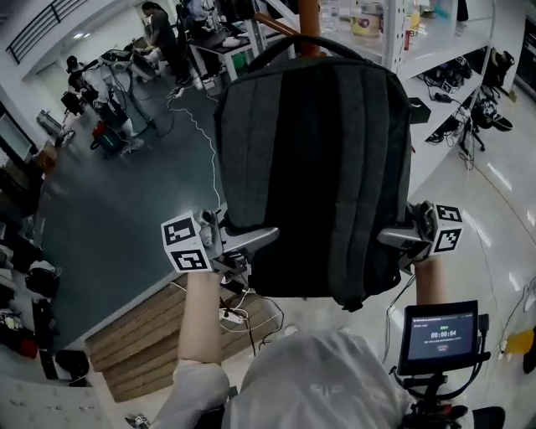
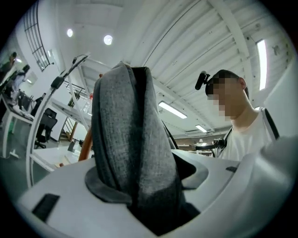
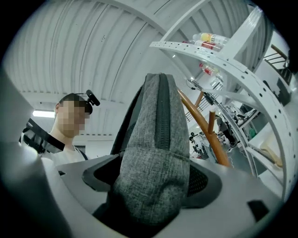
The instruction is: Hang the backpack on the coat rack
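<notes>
The backpack [image 1: 314, 176] sits between the left gripper [image 1: 261, 239] and right gripper [image 1: 392, 239], gripped at each side. The coat rack [image 1: 308, 21] stands behind its top, with shelving [image 1: 444, 46] to the right.

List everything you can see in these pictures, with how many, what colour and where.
backpack: one, dark grey and black, held up at the centre
coat rack: one, orange-brown wood, behind the backpack's top
shelving: one unit, white, upper right
pallet: one, light wood, on the floor at lower left
screen: one, black with a lit display, lower right
bystander: one clearly seen, dark clothes, far upper left
left gripper: one, grey, fingers clamped on the backpack's left side
right gripper: one, grey, fingers clamped on its right side
</notes>
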Demonstrator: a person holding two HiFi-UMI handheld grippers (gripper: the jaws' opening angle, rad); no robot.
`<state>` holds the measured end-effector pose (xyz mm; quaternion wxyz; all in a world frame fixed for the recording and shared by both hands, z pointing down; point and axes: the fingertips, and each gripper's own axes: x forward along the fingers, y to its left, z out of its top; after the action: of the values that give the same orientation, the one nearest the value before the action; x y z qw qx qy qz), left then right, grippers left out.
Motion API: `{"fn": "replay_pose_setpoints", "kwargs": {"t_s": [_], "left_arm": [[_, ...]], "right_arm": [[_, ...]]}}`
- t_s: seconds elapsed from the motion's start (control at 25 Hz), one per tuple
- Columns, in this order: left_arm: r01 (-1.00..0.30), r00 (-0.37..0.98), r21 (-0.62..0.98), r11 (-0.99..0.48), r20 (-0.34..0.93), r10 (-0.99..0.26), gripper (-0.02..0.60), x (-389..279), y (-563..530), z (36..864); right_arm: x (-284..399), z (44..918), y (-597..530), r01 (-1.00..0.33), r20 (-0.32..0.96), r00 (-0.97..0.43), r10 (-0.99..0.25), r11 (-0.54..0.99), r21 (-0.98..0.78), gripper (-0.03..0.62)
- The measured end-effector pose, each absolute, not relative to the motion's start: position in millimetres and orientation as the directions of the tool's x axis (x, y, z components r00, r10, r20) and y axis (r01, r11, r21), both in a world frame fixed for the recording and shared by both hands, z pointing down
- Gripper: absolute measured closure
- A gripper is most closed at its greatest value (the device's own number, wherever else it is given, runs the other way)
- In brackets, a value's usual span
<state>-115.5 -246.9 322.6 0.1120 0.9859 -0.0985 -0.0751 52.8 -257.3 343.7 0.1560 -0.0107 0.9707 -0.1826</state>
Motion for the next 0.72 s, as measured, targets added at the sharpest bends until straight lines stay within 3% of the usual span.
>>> {"fn": "replay_pose_setpoints", "kwargs": {"t_s": [0.36,0.72], "left_arm": [[-0.258,0.949,0.077,-0.963,-0.164,-0.267,0.305,-141,-261,247],[-0.248,0.955,0.022,-0.969,-0.162,-0.248,0.299,-148,-279,211]], "right_arm": [[26,263,-280,0.076,-0.298,-0.955,0.012,0.976,-0.206,0.189],[21,231,-293,0.048,-0.315,-0.949,-0.006,0.985,-0.163,0.189]]}}
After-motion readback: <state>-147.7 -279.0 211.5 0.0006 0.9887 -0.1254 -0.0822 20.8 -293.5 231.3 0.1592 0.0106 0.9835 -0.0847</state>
